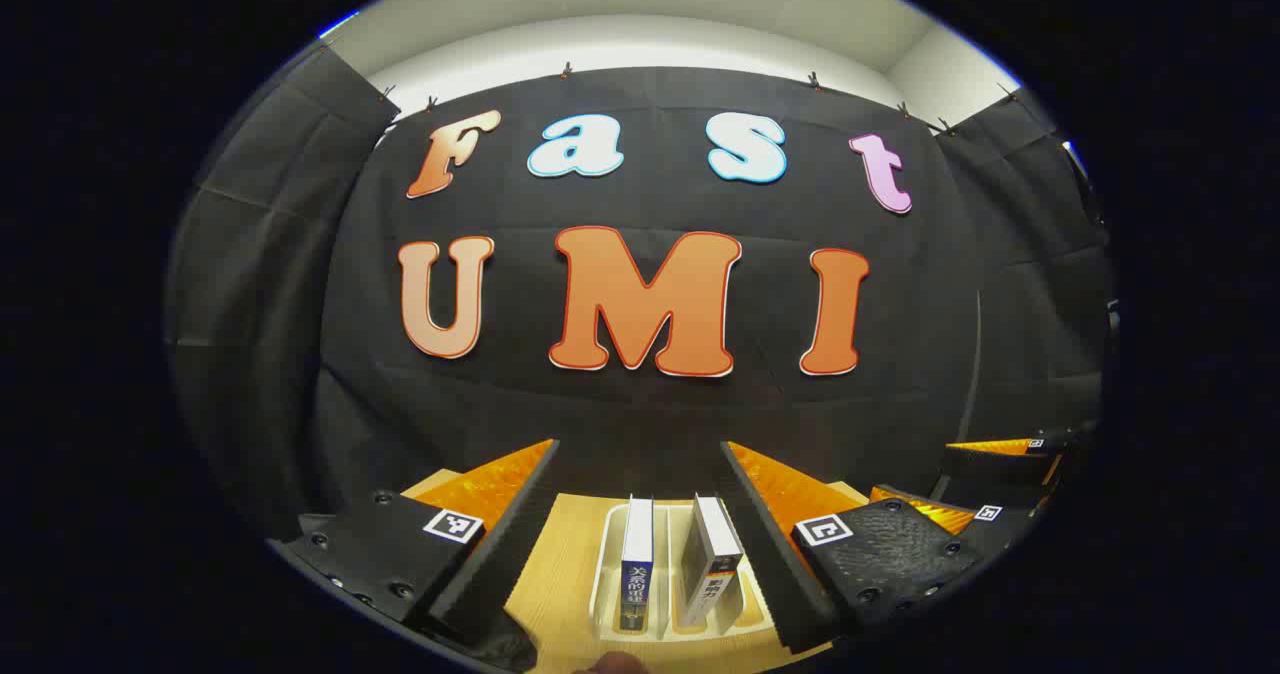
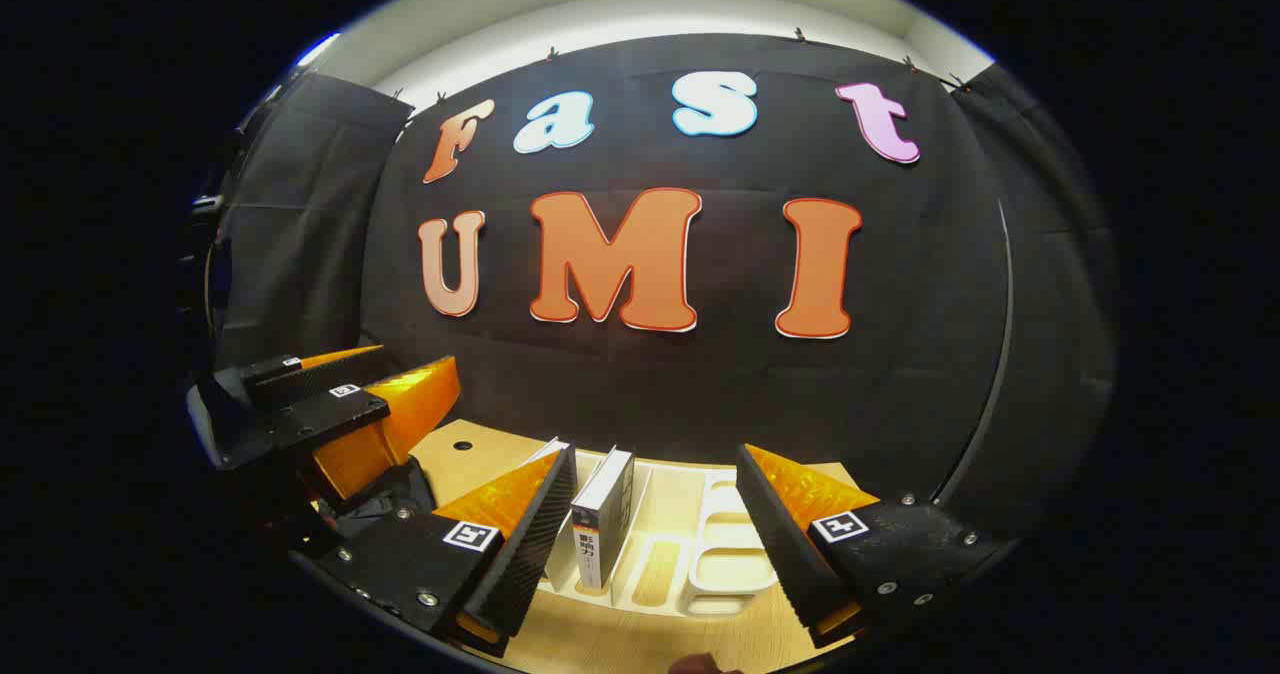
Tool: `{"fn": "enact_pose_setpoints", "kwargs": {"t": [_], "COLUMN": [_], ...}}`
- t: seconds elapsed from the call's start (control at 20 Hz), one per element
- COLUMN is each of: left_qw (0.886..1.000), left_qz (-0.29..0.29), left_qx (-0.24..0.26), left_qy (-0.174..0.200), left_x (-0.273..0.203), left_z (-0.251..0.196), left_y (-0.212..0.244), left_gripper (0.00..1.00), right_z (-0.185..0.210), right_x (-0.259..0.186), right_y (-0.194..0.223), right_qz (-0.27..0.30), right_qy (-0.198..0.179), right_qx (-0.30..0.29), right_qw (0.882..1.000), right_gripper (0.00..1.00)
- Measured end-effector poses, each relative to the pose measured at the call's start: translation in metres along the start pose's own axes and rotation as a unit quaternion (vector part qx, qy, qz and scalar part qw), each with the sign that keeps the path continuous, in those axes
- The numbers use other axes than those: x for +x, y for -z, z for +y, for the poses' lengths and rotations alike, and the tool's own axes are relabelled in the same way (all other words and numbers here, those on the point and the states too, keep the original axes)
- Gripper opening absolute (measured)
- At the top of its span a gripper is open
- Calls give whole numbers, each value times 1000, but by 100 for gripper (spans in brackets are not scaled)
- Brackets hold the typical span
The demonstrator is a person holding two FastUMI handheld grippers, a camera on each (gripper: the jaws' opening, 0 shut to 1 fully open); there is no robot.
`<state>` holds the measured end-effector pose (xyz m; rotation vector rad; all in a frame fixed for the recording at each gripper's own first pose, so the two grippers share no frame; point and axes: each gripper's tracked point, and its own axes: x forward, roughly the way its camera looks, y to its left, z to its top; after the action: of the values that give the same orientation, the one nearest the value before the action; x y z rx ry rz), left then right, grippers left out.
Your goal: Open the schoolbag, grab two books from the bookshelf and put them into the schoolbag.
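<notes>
In the right gripper view, the right gripper [image 2: 655, 544] is hovering with its jaws spread wide over the white bookshelf [image 2: 725, 564] sitting on the wooden table [image 2: 470, 454]. A book [image 2: 603, 514] is standing upright in a slot between the jaws, and the left gripper [image 2: 335, 409] is hanging off to the left, above the table.

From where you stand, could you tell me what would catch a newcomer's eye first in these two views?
Two books stand upright in a white slotted rack on the wooden table, framed between the open left gripper. In the right gripper view, the open right gripper faces the same rack, with one book just inside its left finger. The other gripper hangs at that view's left edge.
</notes>
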<state>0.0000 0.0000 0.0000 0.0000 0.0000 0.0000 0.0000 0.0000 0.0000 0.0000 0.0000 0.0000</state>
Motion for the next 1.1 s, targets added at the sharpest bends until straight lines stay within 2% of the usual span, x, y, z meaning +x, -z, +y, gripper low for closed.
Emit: {"fn": "enact_pose_setpoints", "kwargs": {"t": [0.2, 0.3, 0.65, 1.1], "left_qw": [1000, 1000, 1000, 1000], "left_qz": [-10, -1, 10, 8], "left_qx": [3, 2, 10, 12], "left_qy": [-21, -18, 15, 16], "left_x": [-1, 2, 25, 36], "left_z": [6, 6, 16, 43], "left_y": [3, 10, 13, 13], "left_gripper": [98, 98, 98, 98], "right_z": [-4, -1, 1, 20], "right_x": [6, 8, 25, 32], "right_y": [8, 14, 5, 0], "right_qz": [0, 11, 1, 4], "right_qy": [-14, -18, 24, 29], "right_qx": [-16, -8, 13, 45], "right_qw": [1000, 1000, 1000, 999], "right_gripper": [98, 98, 98, 98]}}
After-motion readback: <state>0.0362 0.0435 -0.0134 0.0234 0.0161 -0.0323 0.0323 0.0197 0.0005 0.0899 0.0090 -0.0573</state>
